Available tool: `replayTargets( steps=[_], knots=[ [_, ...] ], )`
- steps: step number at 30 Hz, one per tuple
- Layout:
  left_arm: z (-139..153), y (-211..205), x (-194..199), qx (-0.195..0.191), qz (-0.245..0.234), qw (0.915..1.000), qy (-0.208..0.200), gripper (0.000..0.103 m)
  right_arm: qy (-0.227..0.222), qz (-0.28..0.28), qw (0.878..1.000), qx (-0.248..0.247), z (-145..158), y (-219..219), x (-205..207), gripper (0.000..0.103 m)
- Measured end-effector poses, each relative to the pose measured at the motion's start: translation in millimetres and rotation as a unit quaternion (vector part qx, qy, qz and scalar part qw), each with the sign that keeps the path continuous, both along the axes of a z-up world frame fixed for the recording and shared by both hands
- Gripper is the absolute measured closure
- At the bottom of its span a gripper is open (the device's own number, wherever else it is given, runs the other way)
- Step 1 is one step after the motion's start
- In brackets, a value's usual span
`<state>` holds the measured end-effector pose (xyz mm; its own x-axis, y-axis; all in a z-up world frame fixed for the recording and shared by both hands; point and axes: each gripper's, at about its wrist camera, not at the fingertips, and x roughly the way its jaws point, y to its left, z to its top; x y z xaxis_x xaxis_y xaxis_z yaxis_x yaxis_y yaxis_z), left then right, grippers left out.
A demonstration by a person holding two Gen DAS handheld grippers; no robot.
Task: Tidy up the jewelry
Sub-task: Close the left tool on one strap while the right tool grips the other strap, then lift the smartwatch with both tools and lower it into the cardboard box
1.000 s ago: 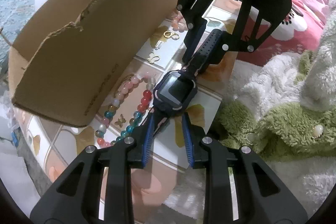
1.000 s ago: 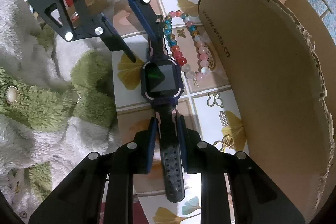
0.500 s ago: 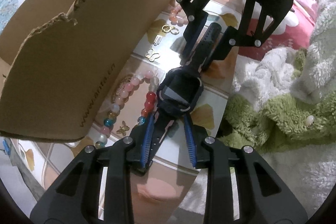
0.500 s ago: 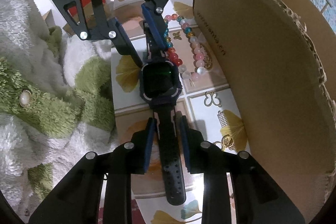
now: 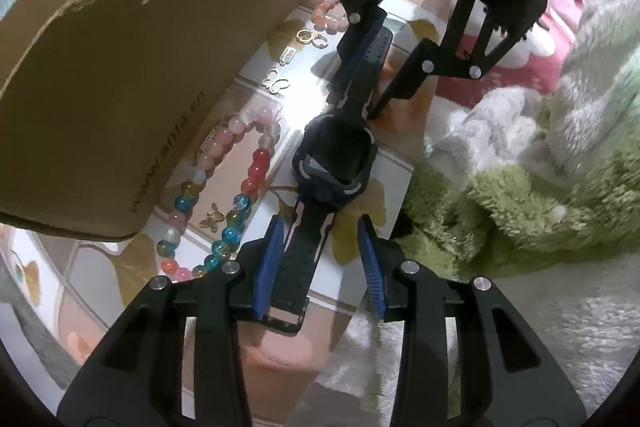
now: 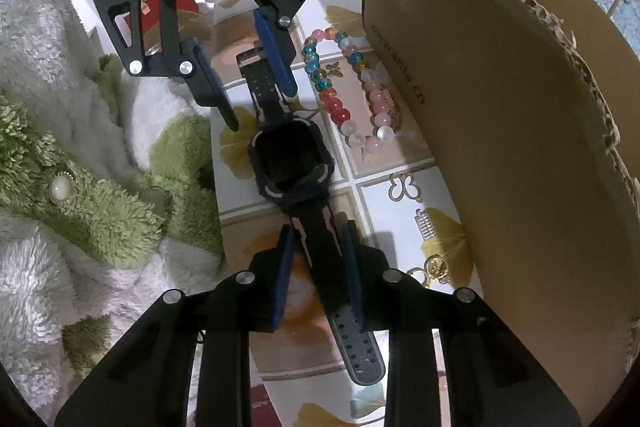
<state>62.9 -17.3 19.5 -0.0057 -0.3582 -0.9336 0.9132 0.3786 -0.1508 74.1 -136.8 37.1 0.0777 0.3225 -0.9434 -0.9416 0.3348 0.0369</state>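
Right now, in the left wrist view, the cardboard box point(image 5: 132, 67) fills the upper left of the frame, its torn flap leaning over the tiled bench point(image 5: 248, 95). Just right of it lies the bead bracelet point(image 5: 224, 203), looped around a small gold butterfly charm point(image 5: 213, 217), with another butterfly charm point(image 5: 277, 83) and gold rings point(image 5: 311, 37) further up the frame. At centre sits the dark smartwatch point(image 5: 336, 163), stretched along the bench with a strap running toward each set of tongs. The left tongs point(image 5: 320, 259) at the bottom stand apart, the lower strap lying between the blue pads with a clear gap on the right side. The right tongs point(image 5: 362, 67) reach in from the upper centre, closed against the far strap. Right of everything is a fluffy green and white blanket point(image 5: 520, 203). In the right wrist view, the right tongs point(image 6: 316, 267) at bottom centre pinch the perforated strap from both sides, while the watch face sits mid-frame and the box stands along the right.
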Motion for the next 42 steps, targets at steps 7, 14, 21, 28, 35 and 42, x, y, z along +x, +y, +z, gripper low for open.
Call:
replayTargets(
  steps=[7, 14, 21, 28, 35, 42],
  knots=[
    [0, -19, -19, 0.028, -0.055, 0.9953, -0.075, 0.068, -0.015, 0.033, 0.999, -0.009, 3, 18, -6, 0.078],
    [-2, -17, -22, 0.039, -0.057, 0.9950, -0.072, 0.079, 0.006, 0.020, 1.000, -0.015, 5, 21, -1, 0.078],
    [-3, -16, -22, 0.031, -0.045, 0.9955, -0.077, 0.082, 0.002, 0.000, 1.000, -0.025, 7, 27, 0, 0.080],
    [20, -8, -38, 0.028, -0.050, 0.9917, -0.115, 0.082, -0.034, 0.005, 0.999, -0.037, 21, 25, -15, 0.081],
    [68, -16, -52, 0.026, -0.059, 0.9816, -0.180, 0.082, -0.100, -0.007, 0.994, -0.034, 72, 26, -32, 0.082],
    [153, -24, -54, 0.025, -0.083, 0.9532, -0.290, 0.082, -0.209, -0.016, 0.977, -0.039, 149, 15, -35, 0.082]
  ],
)
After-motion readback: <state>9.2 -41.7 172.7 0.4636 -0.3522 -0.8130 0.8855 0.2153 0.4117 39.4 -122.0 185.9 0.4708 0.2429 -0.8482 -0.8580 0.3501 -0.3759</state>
